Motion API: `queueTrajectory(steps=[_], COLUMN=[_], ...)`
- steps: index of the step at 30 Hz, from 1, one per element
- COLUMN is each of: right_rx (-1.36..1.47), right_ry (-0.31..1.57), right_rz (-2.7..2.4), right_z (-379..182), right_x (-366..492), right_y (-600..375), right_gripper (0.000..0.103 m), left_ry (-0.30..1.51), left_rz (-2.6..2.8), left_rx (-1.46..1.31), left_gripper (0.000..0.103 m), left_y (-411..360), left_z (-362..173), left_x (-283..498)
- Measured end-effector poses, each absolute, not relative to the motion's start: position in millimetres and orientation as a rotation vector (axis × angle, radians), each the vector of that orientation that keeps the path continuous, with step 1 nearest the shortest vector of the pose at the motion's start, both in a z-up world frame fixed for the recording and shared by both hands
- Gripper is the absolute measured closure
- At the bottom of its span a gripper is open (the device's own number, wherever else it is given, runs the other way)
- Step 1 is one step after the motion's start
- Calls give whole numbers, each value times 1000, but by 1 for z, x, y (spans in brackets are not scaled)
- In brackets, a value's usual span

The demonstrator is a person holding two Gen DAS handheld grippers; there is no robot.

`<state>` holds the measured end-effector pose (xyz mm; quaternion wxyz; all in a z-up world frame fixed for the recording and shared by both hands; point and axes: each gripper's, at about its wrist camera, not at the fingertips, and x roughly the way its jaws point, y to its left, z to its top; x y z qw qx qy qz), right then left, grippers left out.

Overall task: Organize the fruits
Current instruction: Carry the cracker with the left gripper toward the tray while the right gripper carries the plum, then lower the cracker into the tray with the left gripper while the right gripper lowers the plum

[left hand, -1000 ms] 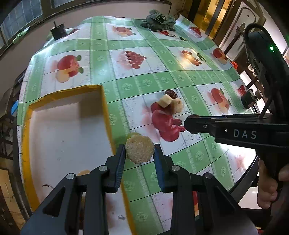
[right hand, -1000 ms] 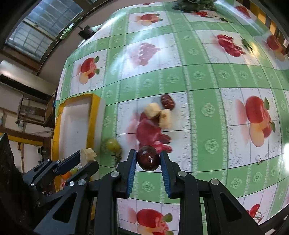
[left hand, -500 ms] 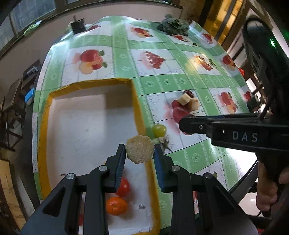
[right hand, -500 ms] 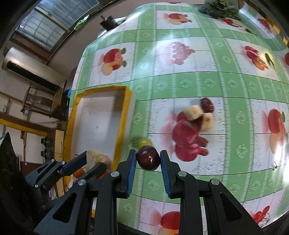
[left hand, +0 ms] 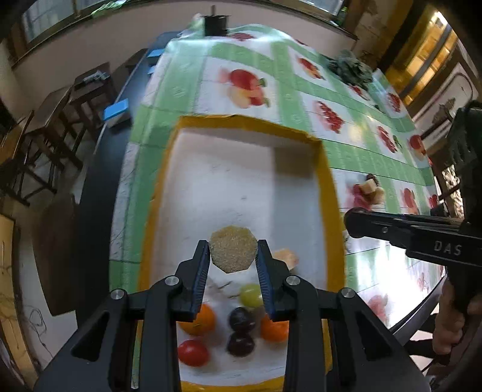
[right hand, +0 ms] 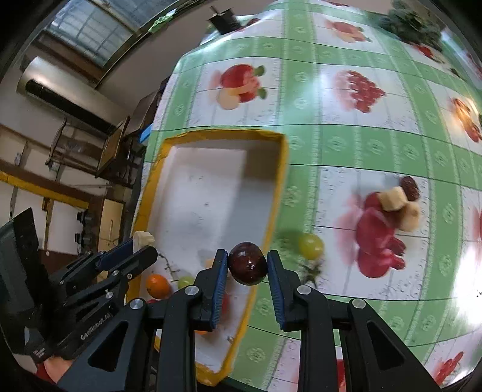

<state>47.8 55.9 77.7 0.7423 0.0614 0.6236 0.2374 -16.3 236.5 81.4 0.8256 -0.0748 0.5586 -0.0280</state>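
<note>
My left gripper [left hand: 233,259] is shut on a tan fruit slice [left hand: 233,252] and holds it above the white tray with a yellow rim [left hand: 327,187]. The tray's near end holds oranges [left hand: 198,321], dark plums [left hand: 241,319], a green grape [left hand: 250,295] and a red tomato [left hand: 192,352]. My right gripper [right hand: 247,267] is shut on a dark plum [right hand: 247,267] above the tray's right rim [right hand: 272,217]. A green grape [right hand: 310,245], two pale fruit chunks [right hand: 391,199] and a dark date [right hand: 409,188] lie on the tablecloth to the right.
The table has a green and white fruit-print cloth [right hand: 361,144]. A dark green bundle [left hand: 349,67] and a black pot [left hand: 215,22] stand at the far end. Chairs [left hand: 45,141] stand off the table's left edge.
Both grippers have moved left with their fruit. The left one now hangs over the tray's near end, and the right one is over the tray's right rim.
</note>
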Motion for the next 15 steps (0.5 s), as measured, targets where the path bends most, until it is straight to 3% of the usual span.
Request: queueTrajectory(steps=[15], right_rx=[87], right_ry=[1487], right_rz=[619], right_z=[46], right_x=[39], right_y=[130], right_gripper=[76], left_ry=[1240], left_rz=[-14], left_rx=[-191], left_gripper=[74], left_y=[270], left_z=[50], left_x=[-34])
